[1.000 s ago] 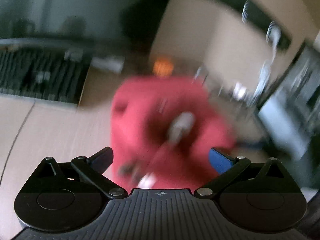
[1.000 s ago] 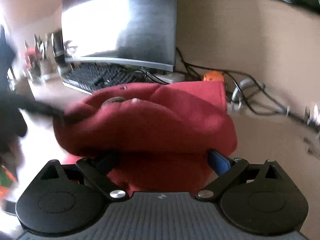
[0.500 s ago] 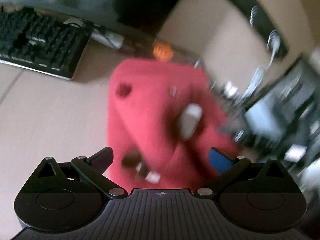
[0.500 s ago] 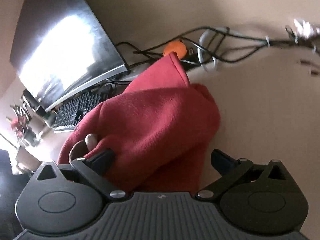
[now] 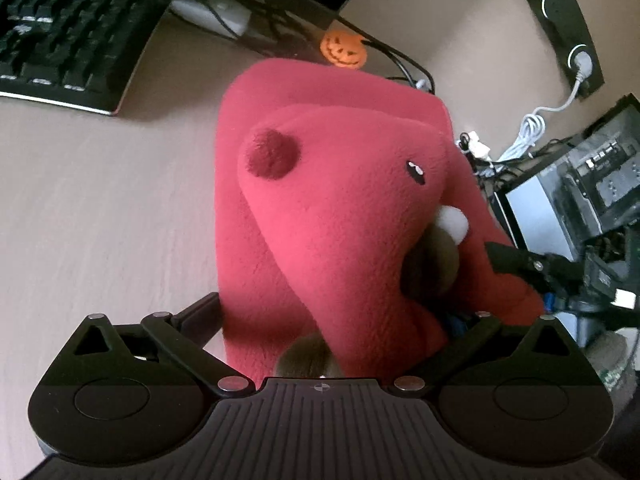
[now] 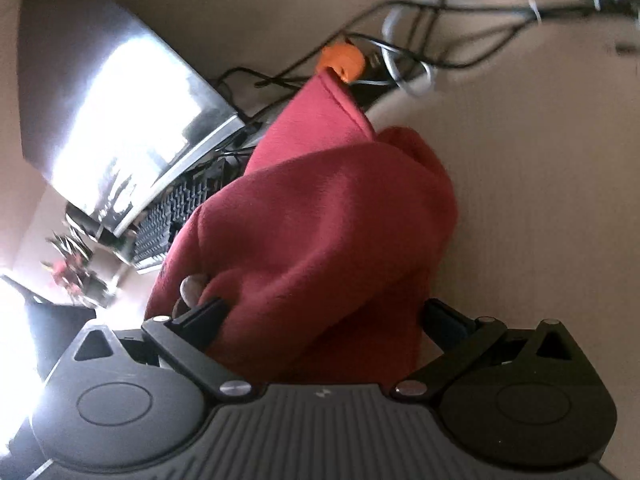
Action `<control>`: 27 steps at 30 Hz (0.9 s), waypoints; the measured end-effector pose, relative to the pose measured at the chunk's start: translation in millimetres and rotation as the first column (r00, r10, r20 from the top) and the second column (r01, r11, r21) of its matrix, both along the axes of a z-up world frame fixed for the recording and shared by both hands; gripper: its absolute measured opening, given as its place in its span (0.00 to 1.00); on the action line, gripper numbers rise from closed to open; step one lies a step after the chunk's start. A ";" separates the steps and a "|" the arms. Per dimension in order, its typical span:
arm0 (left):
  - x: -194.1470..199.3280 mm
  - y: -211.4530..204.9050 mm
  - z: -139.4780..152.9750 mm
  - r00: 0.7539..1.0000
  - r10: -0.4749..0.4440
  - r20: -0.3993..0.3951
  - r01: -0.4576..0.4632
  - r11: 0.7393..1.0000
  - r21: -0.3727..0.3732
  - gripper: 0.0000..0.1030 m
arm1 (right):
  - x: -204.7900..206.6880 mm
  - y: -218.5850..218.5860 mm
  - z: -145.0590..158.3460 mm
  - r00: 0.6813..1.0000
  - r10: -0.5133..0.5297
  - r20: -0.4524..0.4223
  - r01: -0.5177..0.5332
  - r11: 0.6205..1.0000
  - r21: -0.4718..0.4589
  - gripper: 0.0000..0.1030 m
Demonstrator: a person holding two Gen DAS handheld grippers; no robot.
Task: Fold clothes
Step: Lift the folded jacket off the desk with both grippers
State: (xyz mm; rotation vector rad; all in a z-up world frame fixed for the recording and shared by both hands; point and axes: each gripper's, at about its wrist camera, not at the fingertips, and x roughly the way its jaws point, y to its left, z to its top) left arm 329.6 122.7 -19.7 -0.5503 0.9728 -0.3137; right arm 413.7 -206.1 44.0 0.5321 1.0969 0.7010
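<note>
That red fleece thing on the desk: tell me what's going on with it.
A person with a handheld gripper in each hand is folding a red fleece garment with an animal face on its hood. It is bunched and draped over both tools above the desk. The left gripper and the right gripper both have their fingers spread wide with cloth lying between them, so neither is pinching it. No neat fold is visible yet. A keyboard and a small orange pumpkin sit behind.

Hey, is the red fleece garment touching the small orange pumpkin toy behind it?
Cannot tell. In both wrist views the red fleece garment overlaps the orange pumpkin toy, hiding any gap or contact.
</note>
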 end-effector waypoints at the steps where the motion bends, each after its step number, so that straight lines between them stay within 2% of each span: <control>1: 2.2 0.2 -1.1 1.000 -0.002 0.001 0.002 1.000 -0.009 1.00 | 3.7 -1.1 -5.2 0.999 -0.002 -0.034 0.003 1.000 0.026 1.00; 5: 7.0 -0.4 -3.6 1.000 0.002 0.005 -0.001 0.999 -0.044 1.00 | 9.7 -4.8 -20.7 0.993 0.003 -0.119 0.011 0.993 0.115 1.00; 12: 5.9 -0.7 -5.5 0.999 0.033 0.000 -0.033 0.997 -0.074 1.00 | 12.0 7.1 -20.0 0.993 0.012 -0.116 0.001 0.994 0.113 1.00; 27: -20.4 -13.9 -3.6 0.995 0.095 -0.030 -0.097 0.993 -0.065 1.00 | 4.2 4.7 -22.4 0.991 0.075 -0.112 -0.058 0.987 0.147 1.00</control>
